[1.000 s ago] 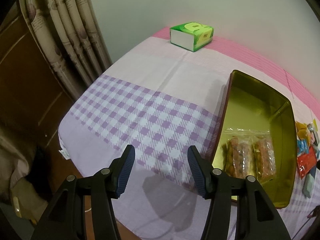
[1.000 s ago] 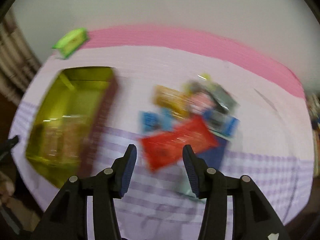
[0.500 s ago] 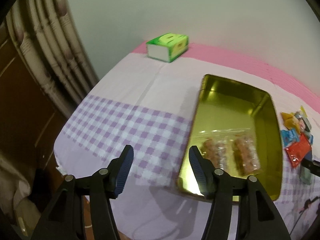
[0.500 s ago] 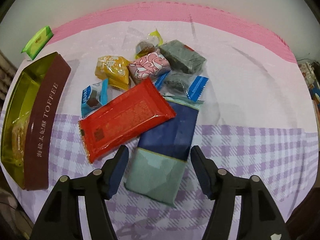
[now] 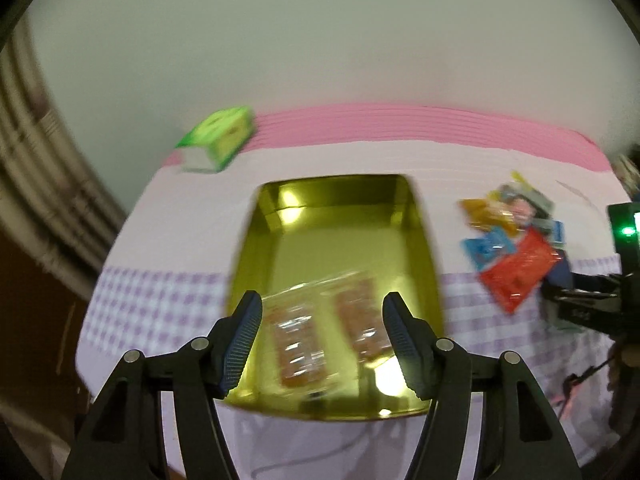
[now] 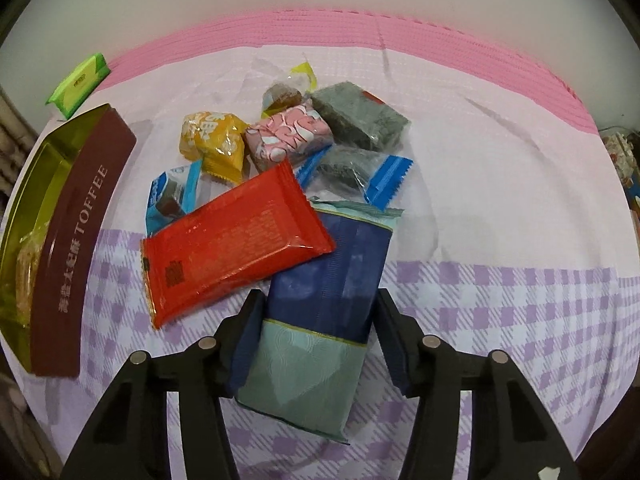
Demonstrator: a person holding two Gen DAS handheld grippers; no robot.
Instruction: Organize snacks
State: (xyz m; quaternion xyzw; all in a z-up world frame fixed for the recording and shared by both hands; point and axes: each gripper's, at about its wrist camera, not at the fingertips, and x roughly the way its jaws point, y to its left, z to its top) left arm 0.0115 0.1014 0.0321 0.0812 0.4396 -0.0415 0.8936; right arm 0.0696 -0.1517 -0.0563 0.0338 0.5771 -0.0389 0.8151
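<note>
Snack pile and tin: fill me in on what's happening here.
A person is sorting snacks with two hand-held claws. The right claw straddles the blue packet at the near edge of the pile; its jaws have just been closing on it, though a firm grip isn't clear. The left claw hangs open over the gold tin, which holds two clear packets of biscuits.

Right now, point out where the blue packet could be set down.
Free: the far half of the gold tin, beyond the two wrapped snacks, and the bare cloth right of the snack pile. Crowded: the pile itself.
</note>
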